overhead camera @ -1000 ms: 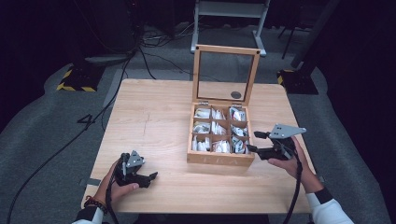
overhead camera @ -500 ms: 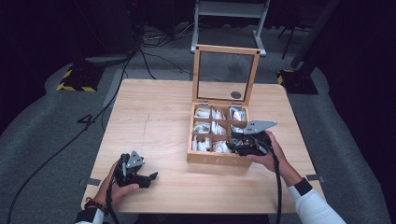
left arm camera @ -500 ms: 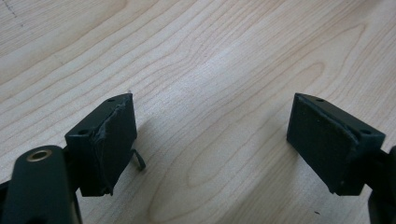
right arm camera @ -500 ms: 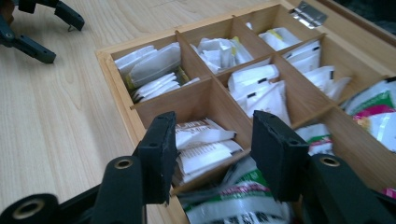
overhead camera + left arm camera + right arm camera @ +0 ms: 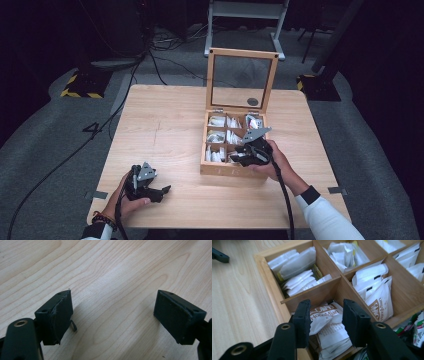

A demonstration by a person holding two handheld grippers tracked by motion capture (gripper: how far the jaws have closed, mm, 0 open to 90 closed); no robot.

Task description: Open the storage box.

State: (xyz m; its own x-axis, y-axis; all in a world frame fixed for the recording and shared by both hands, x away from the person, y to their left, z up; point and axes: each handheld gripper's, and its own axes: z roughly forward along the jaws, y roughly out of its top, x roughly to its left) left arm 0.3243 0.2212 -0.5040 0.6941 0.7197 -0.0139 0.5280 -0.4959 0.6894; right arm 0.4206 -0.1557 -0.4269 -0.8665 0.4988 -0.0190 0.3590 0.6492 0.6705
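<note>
Open wooden compartment box with an upright glass-paned lid, standing on the pale wooden table. The right gripper dips into the box's near-corner compartment, its black jaws, which have just been closing, set either side of a white-and-brown "HongMian" paper sachet that lies on a heap of similar packets; whether the pads already press on it is hard to tell, and they appear just short of contact. The left gripper rests spread and empty over bare table near the front edge.

Risks, as judged: the jaws may catch two overlapping sachets at once, since they lie stacked; the thin paper may crumple or slip free; one jaw may snag the wooden divider and shove the unbraced box.
</note>
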